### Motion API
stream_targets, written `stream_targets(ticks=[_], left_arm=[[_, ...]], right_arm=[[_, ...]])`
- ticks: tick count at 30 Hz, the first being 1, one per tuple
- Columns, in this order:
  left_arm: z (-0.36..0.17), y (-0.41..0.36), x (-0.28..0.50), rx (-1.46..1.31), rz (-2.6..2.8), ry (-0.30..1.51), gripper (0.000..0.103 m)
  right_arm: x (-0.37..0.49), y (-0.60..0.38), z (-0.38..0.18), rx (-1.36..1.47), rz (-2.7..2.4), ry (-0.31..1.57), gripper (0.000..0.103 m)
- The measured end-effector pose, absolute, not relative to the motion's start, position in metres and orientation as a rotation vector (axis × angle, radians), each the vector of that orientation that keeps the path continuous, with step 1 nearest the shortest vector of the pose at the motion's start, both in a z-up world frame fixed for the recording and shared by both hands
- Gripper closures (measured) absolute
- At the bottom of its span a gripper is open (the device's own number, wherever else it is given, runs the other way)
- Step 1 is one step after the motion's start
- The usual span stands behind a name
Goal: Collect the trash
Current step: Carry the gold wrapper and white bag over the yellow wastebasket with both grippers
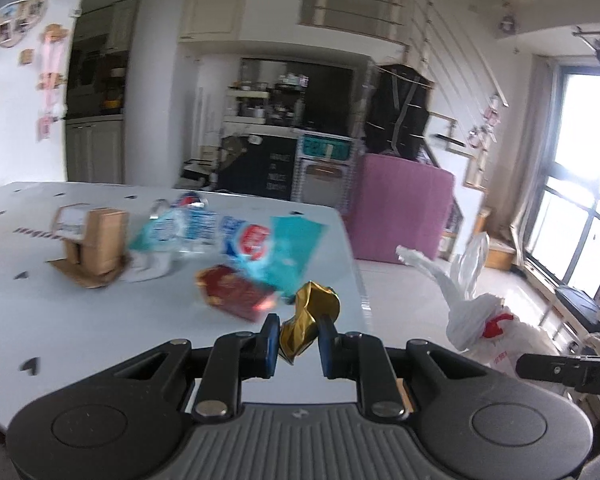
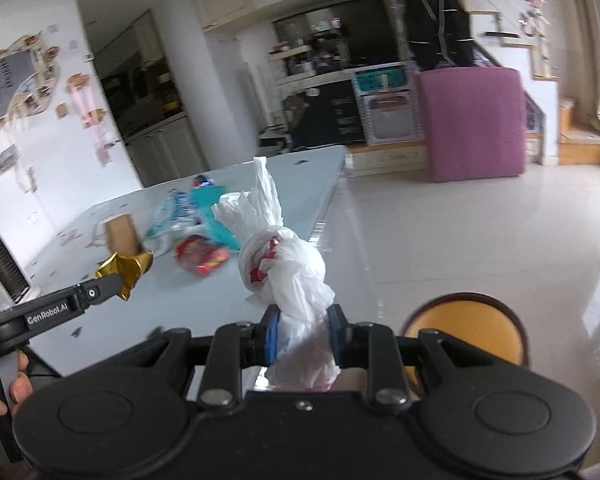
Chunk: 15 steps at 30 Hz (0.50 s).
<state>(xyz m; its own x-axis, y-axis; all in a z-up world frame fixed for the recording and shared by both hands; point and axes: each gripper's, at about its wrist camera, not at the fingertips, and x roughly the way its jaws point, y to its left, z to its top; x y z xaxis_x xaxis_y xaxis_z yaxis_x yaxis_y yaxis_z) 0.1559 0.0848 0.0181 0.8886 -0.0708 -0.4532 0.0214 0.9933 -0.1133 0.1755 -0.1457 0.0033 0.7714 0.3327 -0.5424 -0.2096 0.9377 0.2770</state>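
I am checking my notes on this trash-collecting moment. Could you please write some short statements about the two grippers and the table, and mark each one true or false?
1. The left gripper is shut on a crumpled gold wrapper. True.
2. The right gripper is open and holds nothing. False: it is shut on a white plastic bag.
3. A red packet lies on the table. True.
4. The brown cardboard box is inside the white plastic bag. False: it stands on the table, beside the blue and white wrappers.
5. The table holds no more trash. False: several wrappers and the box are on it.
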Motion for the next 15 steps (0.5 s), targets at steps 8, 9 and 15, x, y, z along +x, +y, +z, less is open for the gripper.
stream_targets(ticks=[8,9,15], left_arm=[[0.008,0.022,0.180,-0.065,-0.140,0.505,0.082],[0.006,0.014,0.183,-0.060,-0.152,0.511,0.082],[-0.012,-0.032,0.203,-0.030,-0.215,0.558,0.082]], right_arm=[[0.175,-0.202,-0.010,0.243,0.212,0.639,0.076],[0.175,-0.209,-0.012,0.252,0.207,0.640,0.076],[0.179,-0.246,-0.028,0.277,0.163,0.666,0.076]])
